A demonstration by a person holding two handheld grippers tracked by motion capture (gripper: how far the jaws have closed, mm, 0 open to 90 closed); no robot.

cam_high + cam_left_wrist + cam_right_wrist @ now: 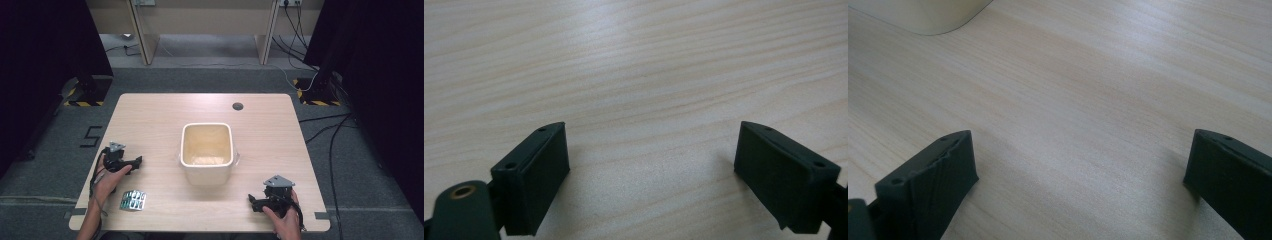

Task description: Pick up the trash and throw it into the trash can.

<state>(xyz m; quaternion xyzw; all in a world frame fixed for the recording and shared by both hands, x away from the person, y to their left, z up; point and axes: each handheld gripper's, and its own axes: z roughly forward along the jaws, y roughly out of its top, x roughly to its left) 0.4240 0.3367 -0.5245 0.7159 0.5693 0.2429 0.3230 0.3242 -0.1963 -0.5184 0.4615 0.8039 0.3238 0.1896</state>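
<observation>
A cream square bin [207,152] stands in the middle of the wooden table [160,112], and its corner [923,15] shows at the top left of the right gripper view. A silver-green blister pack [133,200] lies flat near the front left edge. My left gripper [134,164] rests on the table just behind the pack, held by a hand; its jaws are wide apart [651,150] over bare wood. My right gripper [254,201] sits at the front right, pointing left, and is also open [1080,160] with nothing between its fingers.
A small round grommet hole [238,106] sits near the table's far edge. Beyond the table are grey carpet, desk legs and black cables [320,125] on the right. Dark curtains flank both sides.
</observation>
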